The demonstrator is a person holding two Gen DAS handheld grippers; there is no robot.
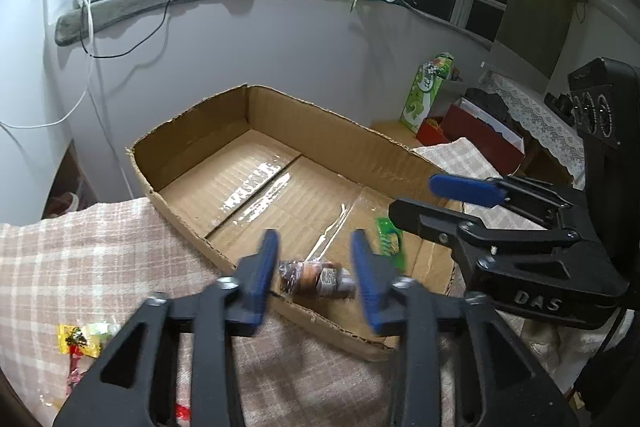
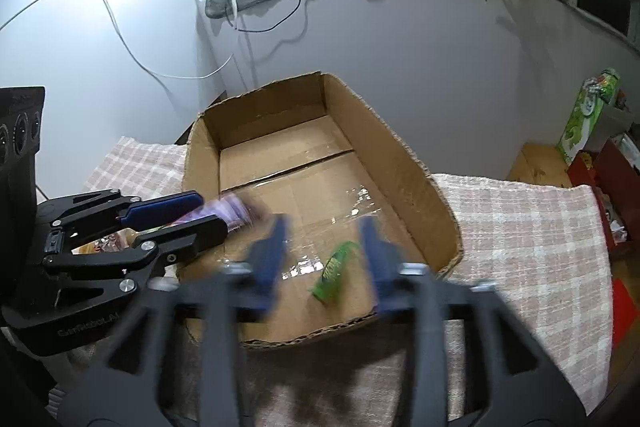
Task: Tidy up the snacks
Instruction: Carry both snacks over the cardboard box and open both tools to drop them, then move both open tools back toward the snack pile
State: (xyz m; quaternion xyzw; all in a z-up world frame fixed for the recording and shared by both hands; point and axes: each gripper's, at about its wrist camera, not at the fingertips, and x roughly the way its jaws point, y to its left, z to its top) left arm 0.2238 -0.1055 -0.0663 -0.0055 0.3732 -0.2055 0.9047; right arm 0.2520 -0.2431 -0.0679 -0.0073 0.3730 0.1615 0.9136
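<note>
Left wrist view: left gripper [image 1: 314, 259] jaws apart, brown wrapped snack [image 1: 316, 277] loose in open brown cardboard box [image 1: 280, 115] near corner. Right wrist view: right gripper [image 2: 324, 247] parted; green packet [image 2: 334, 269] on box floor. Withdraw straight up, clear of box rim.

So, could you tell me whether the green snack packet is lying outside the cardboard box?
No, the green snack packet lies on the floor of the cardboard box, near its front corner.

The cardboard box [image 1: 280, 163] sits on the checked cloth [image 1: 72, 259], before the wall. Inside it, near its front edge, lie two snack packets [image 1: 316, 279] [image 1: 390, 241] side by side. More wrapped snacks [image 1: 86, 341] lie on the cloth left of the box
</note>
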